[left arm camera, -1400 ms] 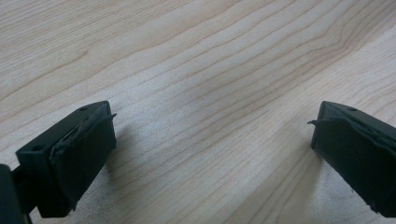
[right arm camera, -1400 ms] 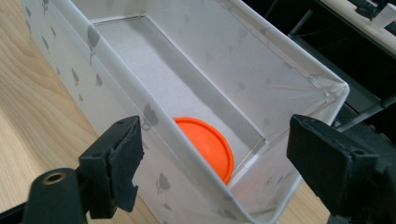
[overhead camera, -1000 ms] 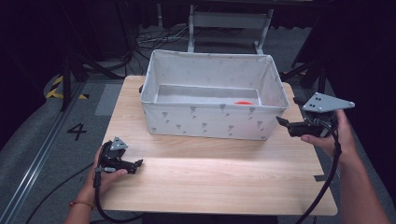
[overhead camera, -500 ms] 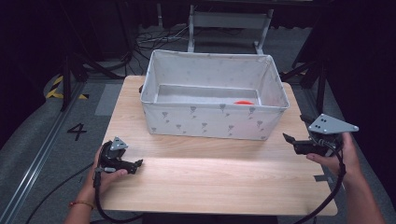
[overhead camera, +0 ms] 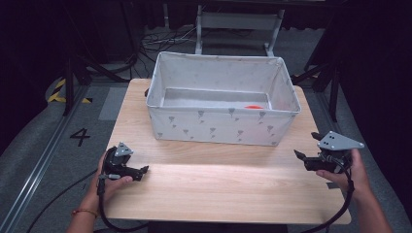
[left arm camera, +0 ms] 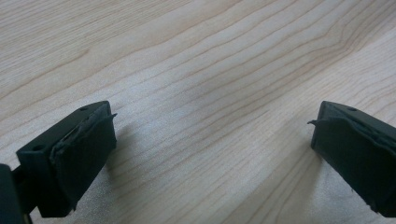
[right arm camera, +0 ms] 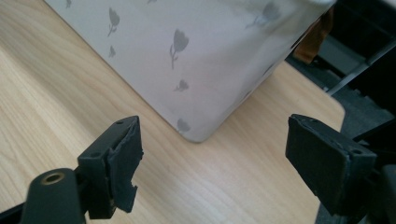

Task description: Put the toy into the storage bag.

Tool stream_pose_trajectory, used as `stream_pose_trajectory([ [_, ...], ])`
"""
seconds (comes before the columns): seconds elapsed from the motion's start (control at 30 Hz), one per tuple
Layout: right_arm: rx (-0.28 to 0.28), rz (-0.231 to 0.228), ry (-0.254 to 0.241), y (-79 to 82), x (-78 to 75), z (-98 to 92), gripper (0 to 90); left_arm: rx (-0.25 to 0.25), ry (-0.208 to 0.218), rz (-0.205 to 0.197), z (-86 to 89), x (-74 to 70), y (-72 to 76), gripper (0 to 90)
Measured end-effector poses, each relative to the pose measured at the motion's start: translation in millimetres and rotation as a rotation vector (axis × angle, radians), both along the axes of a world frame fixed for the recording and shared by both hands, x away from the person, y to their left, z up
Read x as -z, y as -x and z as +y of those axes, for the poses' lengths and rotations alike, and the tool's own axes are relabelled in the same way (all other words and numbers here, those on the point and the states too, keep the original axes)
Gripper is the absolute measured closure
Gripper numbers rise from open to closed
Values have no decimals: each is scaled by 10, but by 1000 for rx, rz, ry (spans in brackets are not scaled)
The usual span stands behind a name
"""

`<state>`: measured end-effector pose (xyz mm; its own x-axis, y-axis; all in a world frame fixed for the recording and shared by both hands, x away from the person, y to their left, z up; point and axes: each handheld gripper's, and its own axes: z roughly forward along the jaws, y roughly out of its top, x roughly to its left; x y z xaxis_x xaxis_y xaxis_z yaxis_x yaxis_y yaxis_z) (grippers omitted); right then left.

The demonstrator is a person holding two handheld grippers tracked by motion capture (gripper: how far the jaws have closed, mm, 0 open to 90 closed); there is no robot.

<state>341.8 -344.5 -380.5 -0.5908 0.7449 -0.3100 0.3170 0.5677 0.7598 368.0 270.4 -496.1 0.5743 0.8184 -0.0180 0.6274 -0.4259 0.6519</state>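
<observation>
Resting near the fabric bin [overhead camera: 221, 128], both claws, left claw [overhead camera: 142, 171] and right claw [overhead camera: 303, 155], gape wide, empty.

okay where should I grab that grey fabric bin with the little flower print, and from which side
Probably by the top rim of the fabric bin. Its walls are thin, upright and open at the top, so a jaw can slip over either side of an edge. The right gripper, jaws open, sits nearest the bin's right end, so coming down from above onto that right-hand rim looks easiest.

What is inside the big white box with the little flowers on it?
Inside the white box a bit of something orange-red lies on the bottom near the front right. The front wall hides most of it, so I cannot tell what it is.
</observation>
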Motion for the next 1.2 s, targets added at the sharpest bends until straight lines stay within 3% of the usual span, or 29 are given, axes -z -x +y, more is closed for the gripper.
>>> stream_pose_trajectory([
  [0.27,18,98,0,-27,388,-63,197,1,-3,-5,2,0,-2,3],
  [0.47,36,137,-14,-18,608,-116,200,1,-3,-5,2,0,-3,3],
  [0.5,50,160,-48,-8,684,-149,205,1,-3,-4,2,0,-3,3],
  [0.7,69,208,-106,46,912,-235,204,1,-2,-2,2,-1,-5,2],
  [0.83,84,255,-181,77,1096,-361,194,1,-1,0,1,-1,-4,2],
  [1.07,141,275,-212,68,1199,-454,172,1,-2,-3,2,-1,-5,2],
  [1.2,138,276,-210,66,1201,-466,168,0,-1,-1,1,0,-4,2],
])
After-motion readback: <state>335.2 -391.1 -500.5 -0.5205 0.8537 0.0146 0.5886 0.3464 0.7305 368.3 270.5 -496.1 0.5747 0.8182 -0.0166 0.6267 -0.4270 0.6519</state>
